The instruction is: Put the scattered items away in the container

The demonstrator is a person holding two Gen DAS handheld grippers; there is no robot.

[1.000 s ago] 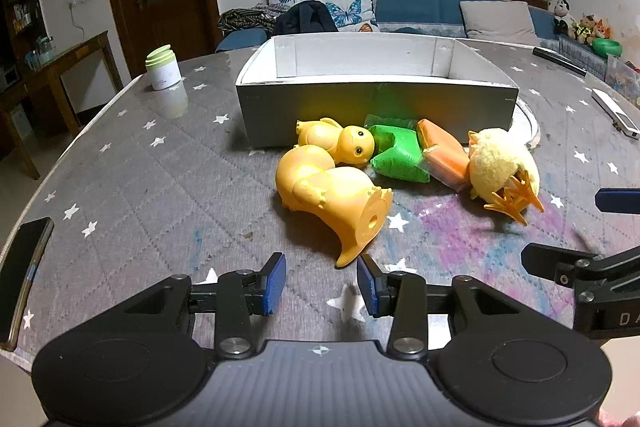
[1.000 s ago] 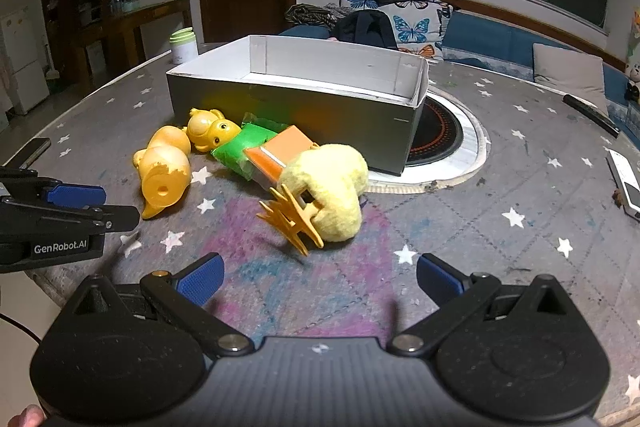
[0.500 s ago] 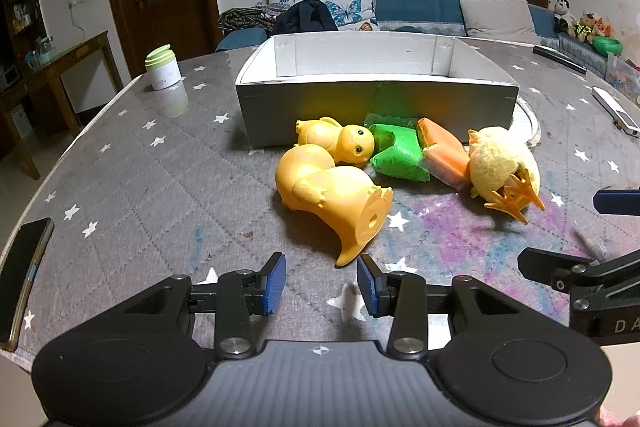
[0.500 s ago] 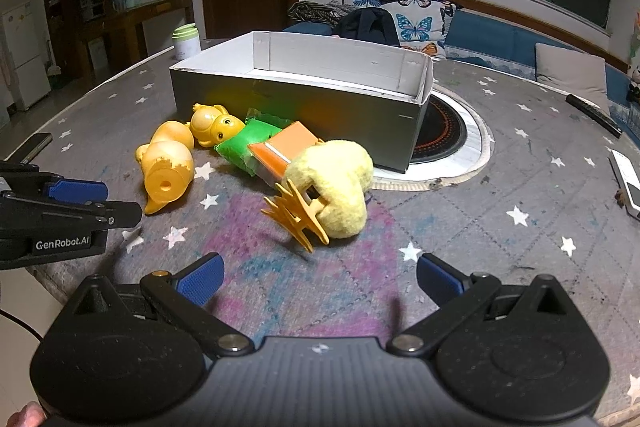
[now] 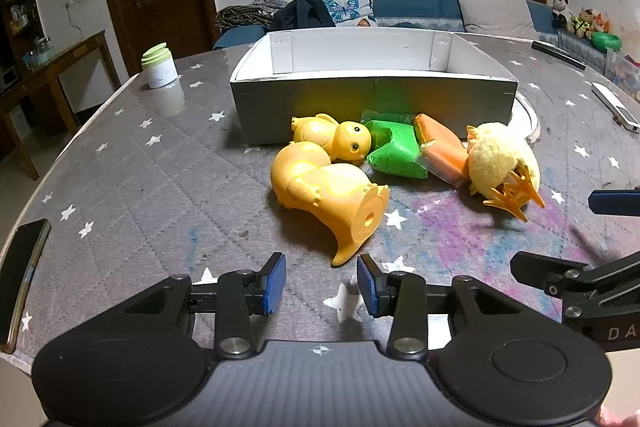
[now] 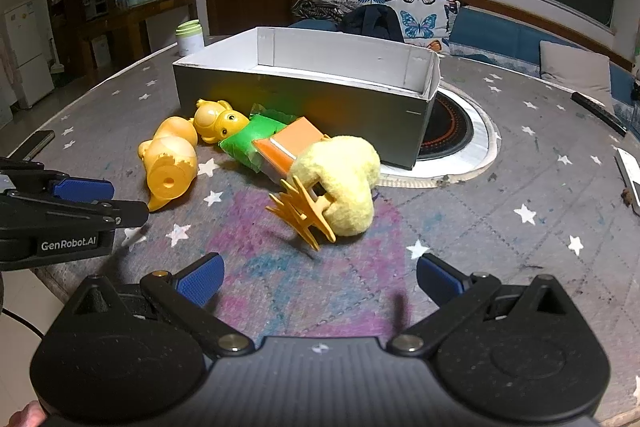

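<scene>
All five scattered items lie in a loose row on the grey star-patterned quilted counter (image 5: 132, 183), just in front of the near wall of the open grey cardboard box (image 5: 372, 99), which looks empty as far as its inside shows. Nothing is in the box yet, so the tidying appears to be at its start.

The left gripper (image 5: 321, 283) hovers low over the counter with its blue-padded fingers (image 5: 276, 283) apart and empty, a modest gap between them. Its line points at the pointed tail of the large yellow plastic duck lying on its side (image 5: 324, 195), which sits just beyond the fingertips; that narrow tail is probably the easiest part for this opening to take. The right gripper (image 6: 318, 277) is spread much wider, also holding nothing, and faces the fluffy pale-yellow plush chick with orange felt feet (image 6: 344, 183), whose soft bulk likely calls for that wide opening.

Between the two targets lie a small yellow plastic duckling (image 5: 340, 139), a green plastic-wrapped packet (image 5: 394, 153) and an orange wrapped block (image 5: 442, 155), touching one another; the plush chick leans against the orange block, so lifting it may nudge the block.

The box wall stands right behind the row, so each item must go up and over the rim. Well apart from the work are a white jar with a green lid (image 5: 159, 67), a dark phone at the counter's left edge (image 5: 22, 267), and a round black inset ring on the counter (image 6: 448, 125) partly under the box.
</scene>
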